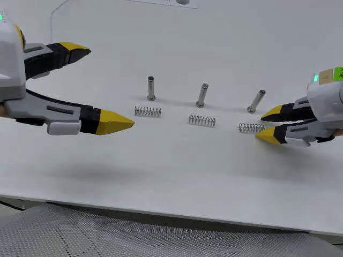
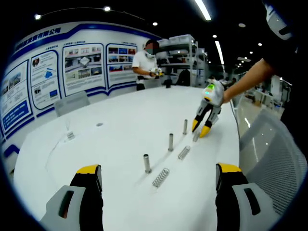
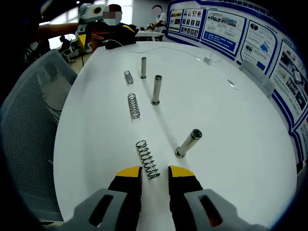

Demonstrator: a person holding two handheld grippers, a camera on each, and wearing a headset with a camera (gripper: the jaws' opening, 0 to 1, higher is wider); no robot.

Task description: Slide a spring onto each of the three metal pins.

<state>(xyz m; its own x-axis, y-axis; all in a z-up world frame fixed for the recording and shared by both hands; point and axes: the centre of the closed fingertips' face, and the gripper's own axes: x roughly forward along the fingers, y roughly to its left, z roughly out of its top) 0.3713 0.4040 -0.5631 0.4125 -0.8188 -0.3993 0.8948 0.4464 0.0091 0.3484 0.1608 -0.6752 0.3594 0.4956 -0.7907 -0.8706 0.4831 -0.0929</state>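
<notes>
Three metal pins stand in a row on the white table [image 1: 177,166]: left pin [image 1: 151,88], middle pin [image 1: 202,95], and right pin [image 1: 256,100], which leans. In front of each lies a spring: left spring [image 1: 147,111], middle spring [image 1: 202,120], right spring [image 1: 251,127]. My right gripper [image 1: 262,127] is low at the right spring [image 3: 147,159], jaws a little apart with the spring's near end between the tips [image 3: 155,171]; the leaning pin [image 3: 187,143] is just beyond. My left gripper [image 1: 104,88] hovers wide open and holds nothing, left of the left pin [image 2: 147,163].
The table's front edge [image 1: 161,206] runs close to me, with a grey mesh chair [image 1: 134,235] below it. A small clear stand and a cable [image 2: 68,135] lie far back on the table. People stand beyond the table's far end [image 2: 147,65].
</notes>
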